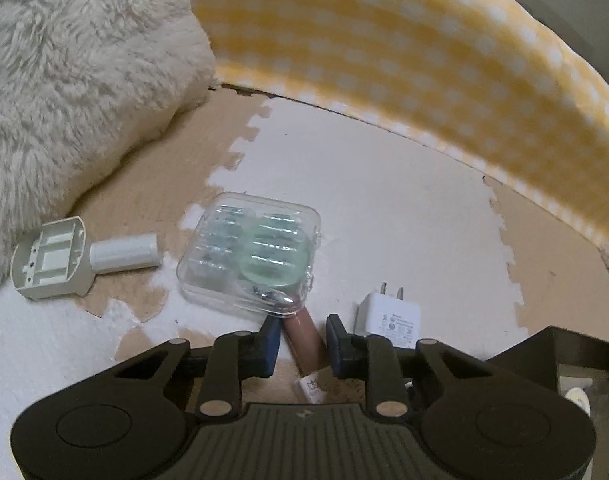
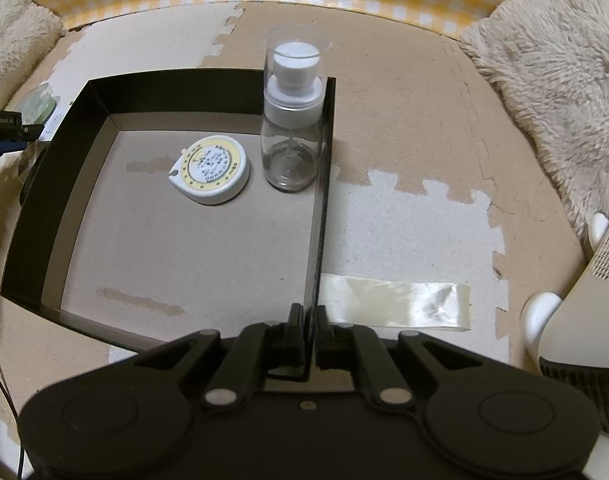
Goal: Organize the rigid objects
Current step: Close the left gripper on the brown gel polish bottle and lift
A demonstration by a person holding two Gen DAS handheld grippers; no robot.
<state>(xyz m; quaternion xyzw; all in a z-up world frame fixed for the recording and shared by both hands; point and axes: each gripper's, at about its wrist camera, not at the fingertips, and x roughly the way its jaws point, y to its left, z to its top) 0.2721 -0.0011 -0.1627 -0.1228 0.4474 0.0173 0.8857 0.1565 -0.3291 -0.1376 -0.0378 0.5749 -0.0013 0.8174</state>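
Two items are boxed: tape measure and spray bottle sit inside the black box. Your right claw is clamped on its wall. Your left claw straddles the pink tube; contact unclear. Clear case, charger and grey holder remain on the floor mat.

A home, most likely a bedroom or living-room floor — the ground is covered in interlocking white and tan foam puzzle mats, worn and peeling in places; a shaggy cream plush cushion lies on them; a yellow-and-white gingham fabric panel runs along the far edge; small household bits — a white two-pin wall charger — lie scattered about.
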